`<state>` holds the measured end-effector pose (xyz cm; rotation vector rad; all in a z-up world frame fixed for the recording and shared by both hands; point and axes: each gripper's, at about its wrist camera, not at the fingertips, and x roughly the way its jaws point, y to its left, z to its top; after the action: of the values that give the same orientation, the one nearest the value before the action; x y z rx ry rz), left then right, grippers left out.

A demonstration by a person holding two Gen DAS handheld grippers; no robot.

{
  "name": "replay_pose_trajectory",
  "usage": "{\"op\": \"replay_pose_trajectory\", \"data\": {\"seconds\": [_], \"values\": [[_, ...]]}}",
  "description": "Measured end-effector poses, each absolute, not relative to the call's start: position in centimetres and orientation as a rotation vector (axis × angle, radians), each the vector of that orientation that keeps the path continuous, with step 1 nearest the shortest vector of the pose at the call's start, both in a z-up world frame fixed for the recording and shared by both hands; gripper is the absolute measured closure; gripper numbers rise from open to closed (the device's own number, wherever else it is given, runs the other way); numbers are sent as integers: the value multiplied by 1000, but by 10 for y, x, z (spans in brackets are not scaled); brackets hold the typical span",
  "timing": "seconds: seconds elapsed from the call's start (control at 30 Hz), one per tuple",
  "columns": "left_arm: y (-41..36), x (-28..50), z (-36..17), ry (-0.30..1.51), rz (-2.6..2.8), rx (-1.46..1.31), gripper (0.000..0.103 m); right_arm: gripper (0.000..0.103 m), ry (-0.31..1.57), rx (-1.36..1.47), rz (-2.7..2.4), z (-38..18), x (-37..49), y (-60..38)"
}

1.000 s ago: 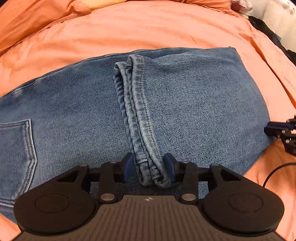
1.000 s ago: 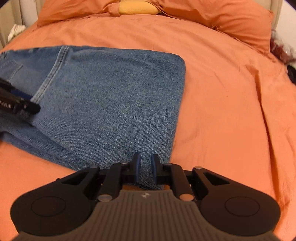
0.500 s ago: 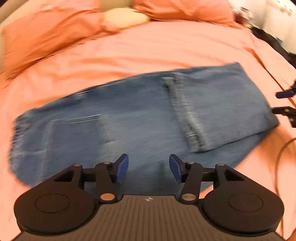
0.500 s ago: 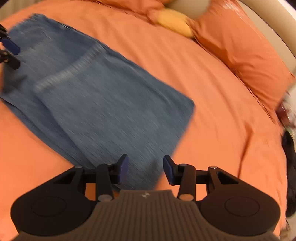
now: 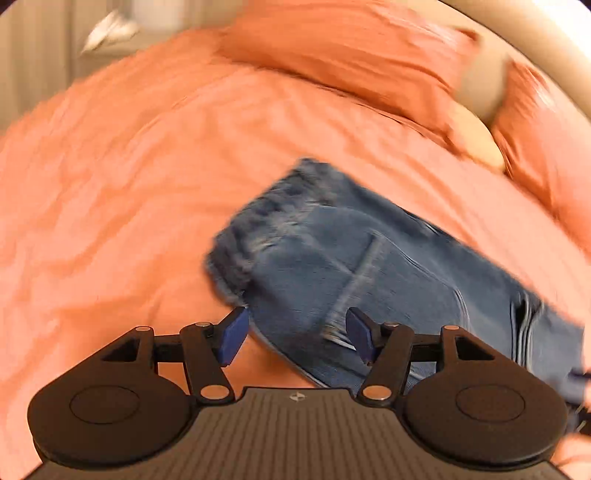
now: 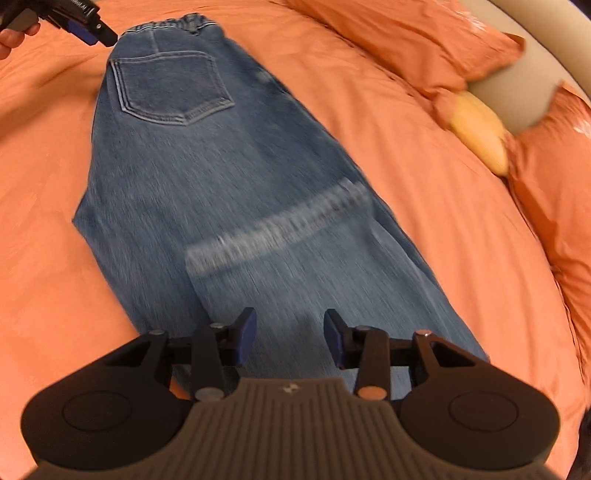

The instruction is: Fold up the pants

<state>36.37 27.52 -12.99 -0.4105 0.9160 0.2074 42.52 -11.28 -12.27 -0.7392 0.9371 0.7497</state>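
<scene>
Blue jeans (image 6: 229, 177) lie flat on the orange bed, legs folded up so the pale hem band (image 6: 277, 229) crosses the middle; the back pocket (image 6: 170, 85) and waistband are at the far end. My right gripper (image 6: 290, 341) is open and empty above the folded end. My left gripper (image 5: 293, 338) is open and empty at the waistband corner of the jeans (image 5: 369, 273). The left gripper also shows in the right wrist view (image 6: 88, 29), beside the waistband. The left wrist view is blurred.
The orange duvet (image 6: 424, 206) spreads all round the jeans. Orange pillows (image 6: 413, 40) and a yellow cushion (image 6: 480, 129) lie along the headboard at the back right. A dark object sits at the right edge (image 6: 585, 432).
Both grippers have let go of the jeans and opened. The left one swung from the hem to the waistband end; the right one swung round to the folded end.
</scene>
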Motion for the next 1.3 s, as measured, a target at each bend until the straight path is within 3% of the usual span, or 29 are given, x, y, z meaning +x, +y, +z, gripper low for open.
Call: {"op": "replay_pose_trajectory", "data": {"seconds": [0.07,0.3,0.43,0.57,0.63,0.73,0.8,1.0,1.1,1.3], "values": [[294,362,-141,905,197,-518,30,78,950,-766,766,-129,433,-98],[326,369,-187,871,154,-766,22,78,1009,-840,833,-145,456,-64],[334,378,-203,841,135,-843,14,85,1092,-851,869,-155,467,-56],[341,384,-220,801,117,-875,13,86,1128,-879,893,-162,474,-51],[341,385,-226,781,113,-871,15,87,1140,-890,900,-163,475,-47],[336,383,-224,767,116,-827,27,87,1160,-888,901,-164,478,-44],[334,383,-219,767,108,-801,42,88,1171,-883,899,-165,480,-42],[330,376,-186,732,71,-759,61,88,1167,-876,896,-169,483,-44],[324,376,-157,713,39,-740,69,88,1156,-817,889,-167,483,-53],[278,378,-84,656,-2,-624,72,88,1098,-679,834,-155,476,-80]]}}
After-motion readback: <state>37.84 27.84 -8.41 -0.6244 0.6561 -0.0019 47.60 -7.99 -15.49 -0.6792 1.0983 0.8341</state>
